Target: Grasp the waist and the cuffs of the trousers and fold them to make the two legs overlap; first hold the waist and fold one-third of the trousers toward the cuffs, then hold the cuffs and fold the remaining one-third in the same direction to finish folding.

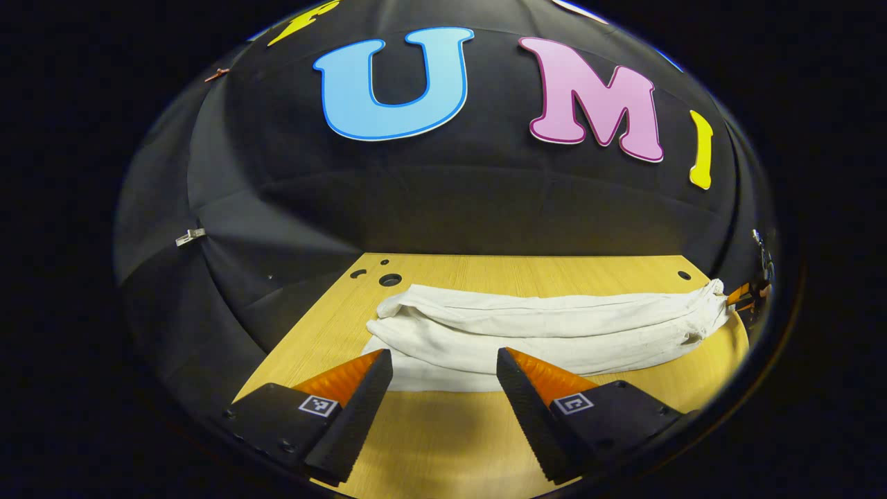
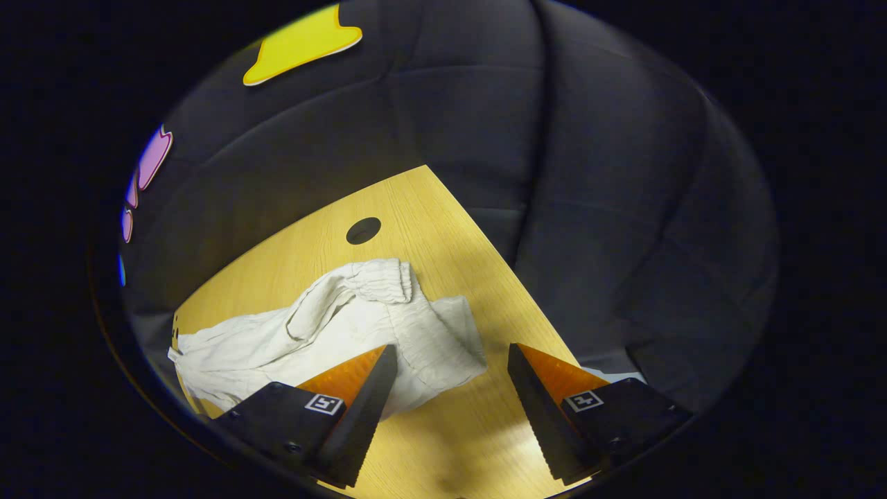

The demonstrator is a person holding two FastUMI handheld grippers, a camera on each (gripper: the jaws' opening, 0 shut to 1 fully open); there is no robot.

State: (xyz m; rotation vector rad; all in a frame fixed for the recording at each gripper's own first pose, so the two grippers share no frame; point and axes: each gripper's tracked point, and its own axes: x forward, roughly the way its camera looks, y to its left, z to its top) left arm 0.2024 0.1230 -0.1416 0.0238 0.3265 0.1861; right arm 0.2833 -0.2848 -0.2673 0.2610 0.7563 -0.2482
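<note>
Both my grippers hang spread and empty over the table, with the trousers lying just ahead of them.

In the left gripper view, my left gripper (image 1: 443, 367) has its jaws wide apart with nothing between them. The white trousers (image 1: 547, 326) lie in a long, rumpled band across the wooden table (image 1: 443, 443), beyond my fingertips, and their near edge shows in the gap between the tips. One bunched end sits ahead to my left near the round holes (image 1: 389, 280) in the tabletop, and the other end reaches far to my right. In the right gripper view, my right gripper (image 2: 450, 364) is also spread and holds nothing. The gathered end of the trousers (image 2: 360, 319) lies ahead and left, its cloth passing behind my left fingertip, while bare table lies before my right one.
</note>
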